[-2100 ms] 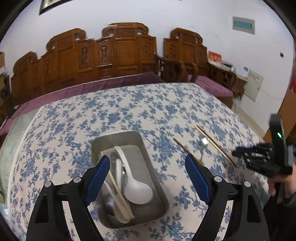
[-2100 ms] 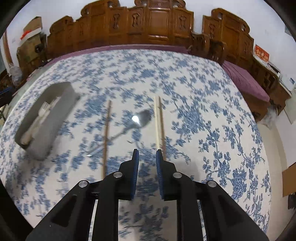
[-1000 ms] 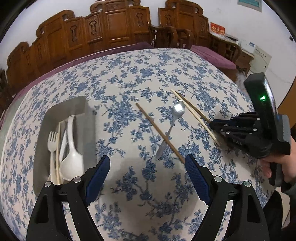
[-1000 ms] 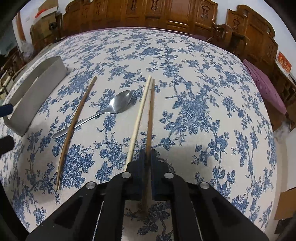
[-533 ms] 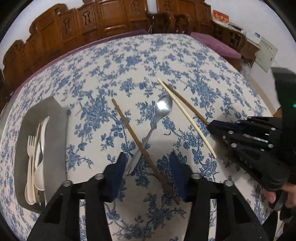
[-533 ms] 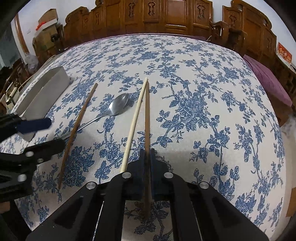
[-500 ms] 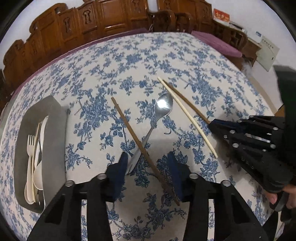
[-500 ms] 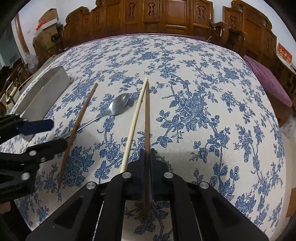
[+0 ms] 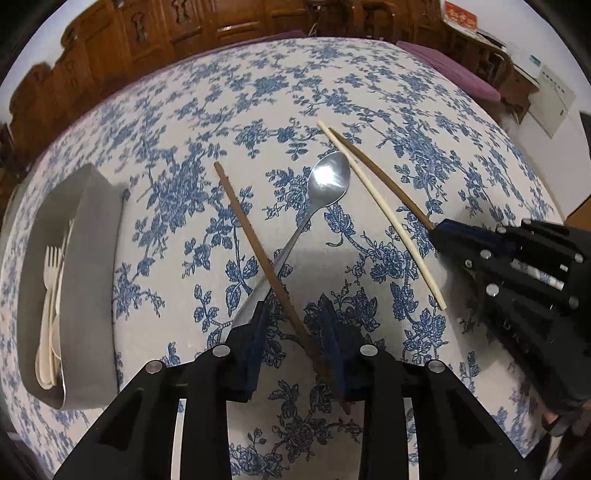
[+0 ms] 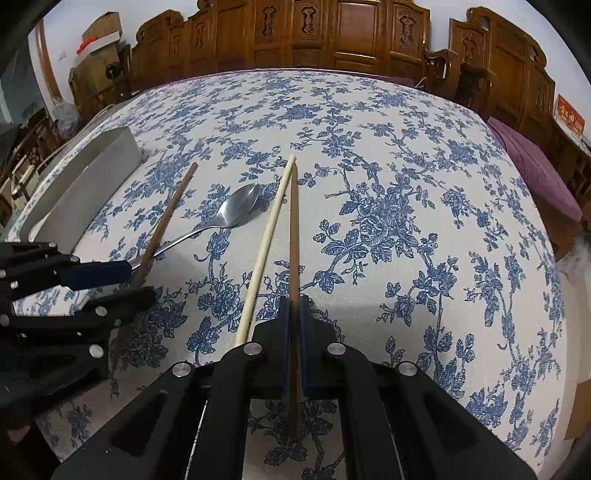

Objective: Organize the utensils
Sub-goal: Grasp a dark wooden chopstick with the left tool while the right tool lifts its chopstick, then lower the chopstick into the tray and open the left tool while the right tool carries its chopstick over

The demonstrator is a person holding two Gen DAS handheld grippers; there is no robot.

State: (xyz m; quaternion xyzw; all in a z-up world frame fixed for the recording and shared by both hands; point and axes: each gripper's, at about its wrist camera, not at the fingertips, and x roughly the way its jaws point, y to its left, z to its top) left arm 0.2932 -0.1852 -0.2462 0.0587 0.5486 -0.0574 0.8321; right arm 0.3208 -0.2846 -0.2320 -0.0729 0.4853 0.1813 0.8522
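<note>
Right gripper clamping the brown chopstick mid-table; left gripper straddling dark chopstick, jaws apart. Tray sitting near the left edge, open cloth between.

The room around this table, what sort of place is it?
Probably a home dining or sitting room: a floral tablecloth covers the table, carved wooden chairs line the wall, and cardboard boxes are stacked in one corner.
</note>
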